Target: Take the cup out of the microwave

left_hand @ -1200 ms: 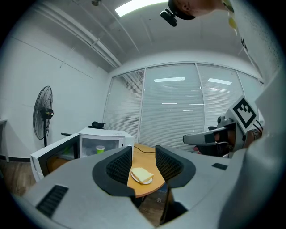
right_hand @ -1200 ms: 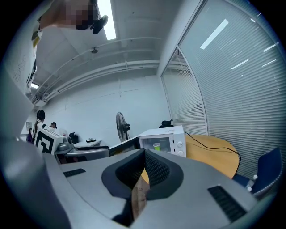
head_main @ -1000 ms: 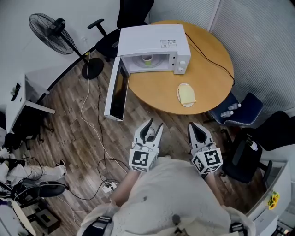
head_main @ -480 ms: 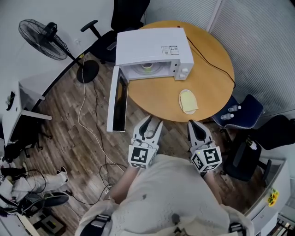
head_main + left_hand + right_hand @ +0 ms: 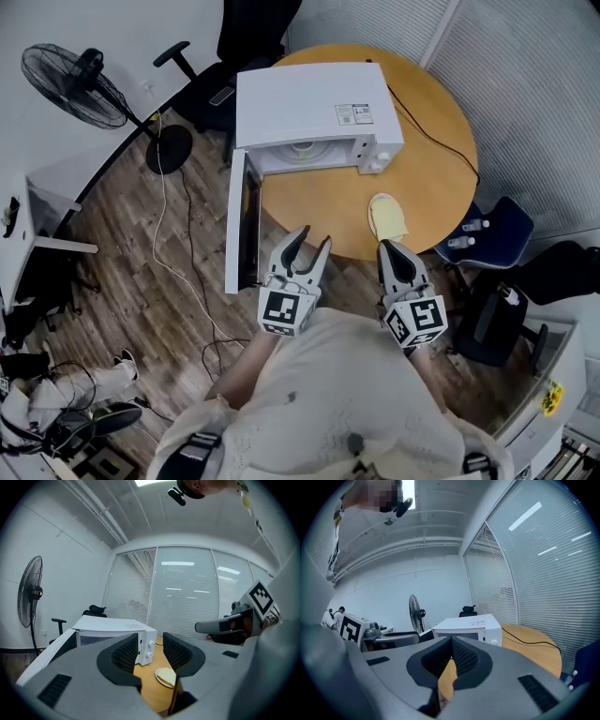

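The white microwave (image 5: 309, 108) stands on the round wooden table (image 5: 441, 159) with its door (image 5: 242, 225) swung open to the left. Only a pale sliver of the cup (image 5: 302, 147) shows inside the cavity. My left gripper (image 5: 309, 242) is open and empty, hovering at the table's near edge in front of the door. My right gripper (image 5: 390, 251) is shut with nothing in it, just short of the table edge. In the left gripper view the microwave (image 5: 117, 627) lies ahead of the open left gripper (image 5: 150, 648). The right gripper (image 5: 451, 657) shows its jaws pressed together.
A small plate with a yellow thing (image 5: 387, 216) lies on the table near the right gripper. A black cable (image 5: 427, 131) runs over the tabletop. A standing fan (image 5: 70, 80), office chairs (image 5: 248, 23), floor cables (image 5: 187, 244) and a blue seat with bottles (image 5: 487, 234) surround the table.
Both grippers have come forward from over the floor up to the table's near edge, closer to the microwave. Their jaws look unchanged.
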`<state>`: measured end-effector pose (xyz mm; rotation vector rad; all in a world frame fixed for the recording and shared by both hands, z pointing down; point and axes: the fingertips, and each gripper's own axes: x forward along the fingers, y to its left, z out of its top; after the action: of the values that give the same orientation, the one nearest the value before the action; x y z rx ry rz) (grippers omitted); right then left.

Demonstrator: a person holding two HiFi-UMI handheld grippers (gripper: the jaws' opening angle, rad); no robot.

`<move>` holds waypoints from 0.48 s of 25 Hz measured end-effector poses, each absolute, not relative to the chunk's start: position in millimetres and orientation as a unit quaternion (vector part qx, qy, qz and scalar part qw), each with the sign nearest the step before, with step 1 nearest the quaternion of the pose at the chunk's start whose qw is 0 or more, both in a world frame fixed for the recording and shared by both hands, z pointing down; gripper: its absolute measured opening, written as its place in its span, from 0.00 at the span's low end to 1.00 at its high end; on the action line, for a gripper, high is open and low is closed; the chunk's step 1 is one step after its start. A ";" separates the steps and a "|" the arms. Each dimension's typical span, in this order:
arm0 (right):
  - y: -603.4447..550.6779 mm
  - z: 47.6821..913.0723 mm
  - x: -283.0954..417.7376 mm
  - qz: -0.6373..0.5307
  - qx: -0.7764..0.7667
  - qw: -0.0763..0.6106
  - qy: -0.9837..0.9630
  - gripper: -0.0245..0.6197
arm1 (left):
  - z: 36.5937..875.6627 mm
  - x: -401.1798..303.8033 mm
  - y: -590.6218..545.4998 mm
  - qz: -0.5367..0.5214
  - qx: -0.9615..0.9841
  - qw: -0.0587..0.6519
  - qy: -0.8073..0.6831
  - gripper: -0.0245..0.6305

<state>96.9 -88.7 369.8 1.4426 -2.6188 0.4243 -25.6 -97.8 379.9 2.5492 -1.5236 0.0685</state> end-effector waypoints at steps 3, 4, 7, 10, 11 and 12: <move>-103.2 370.4 86.5 0.138 0.482 0.062 -0.863 0.05 | 382.5 -33.8 -116.1 0.019 0.859 0.092 -0.504 0.32; -107.7 370.7 83.3 0.137 0.484 0.063 -0.862 0.05 | 383.2 -36.0 -122.0 0.016 0.860 0.096 -0.500 0.32; -117.5 373.0 74.9 0.137 0.494 0.064 -0.856 0.05 | 386.0 -40.7 -135.6 0.010 0.866 0.106 -0.489 0.32; -124.8 376.0 67.4 0.138 0.504 0.065 -0.850 0.05 | 386.3 -44.8 -147.3 0.007 0.873 0.101 -0.478 0.32; -127.5 376.9 65.1 0.138 0.506 0.065 -0.849 0.05 | 386.2 -46.0 -151.2 0.007 0.874 0.101 -0.475 0.32; -130.3 377.9 62.9 0.138 0.507 0.065 -0.849 0.05 | 386.9 -47.5 -154.7 0.007 0.875 0.100 -0.473 0.32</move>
<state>62.9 -130.3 377.9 1.5289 -2.5607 0.4173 -47.5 -154.7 386.9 2.5866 -1.3986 0.0192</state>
